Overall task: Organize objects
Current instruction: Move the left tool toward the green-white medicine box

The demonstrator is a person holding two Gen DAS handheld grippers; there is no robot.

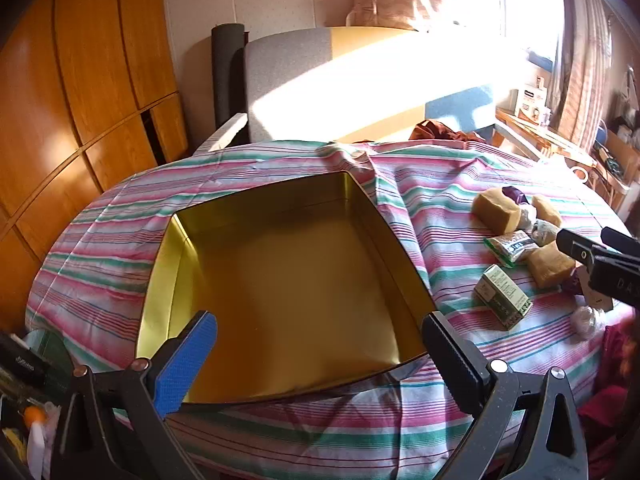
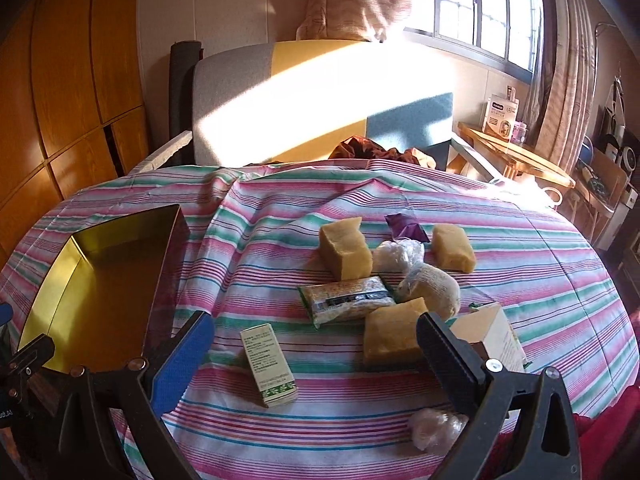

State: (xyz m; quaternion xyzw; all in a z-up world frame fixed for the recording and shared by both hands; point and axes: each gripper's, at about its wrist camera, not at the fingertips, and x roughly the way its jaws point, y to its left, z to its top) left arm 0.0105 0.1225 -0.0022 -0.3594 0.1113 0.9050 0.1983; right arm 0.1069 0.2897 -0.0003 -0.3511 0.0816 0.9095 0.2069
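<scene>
- Left tool (image 1: 320, 354) hangs over the near edge of the gold tin (image 1: 288, 280), jaws full wide, holding nothing; the tin sits bare on the left of the striped worktop (image 2: 520, 240), ready to fill.
- Right tool (image 2: 316, 354) also wide, nothing held, aimed at the loose pile on the right.
- Green-white carton (image 2: 270, 364) lies nearest, clear of the yellow blocks (image 2: 346, 254); easiest first pick, I judge.

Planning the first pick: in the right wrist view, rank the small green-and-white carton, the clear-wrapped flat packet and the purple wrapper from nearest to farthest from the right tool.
1. Small green-and-white carton: between the fingers, left of centre.
2. Clear-wrapped flat packet: centre, beyond the carton.
3. Purple wrapper: back of the pile.
</scene>
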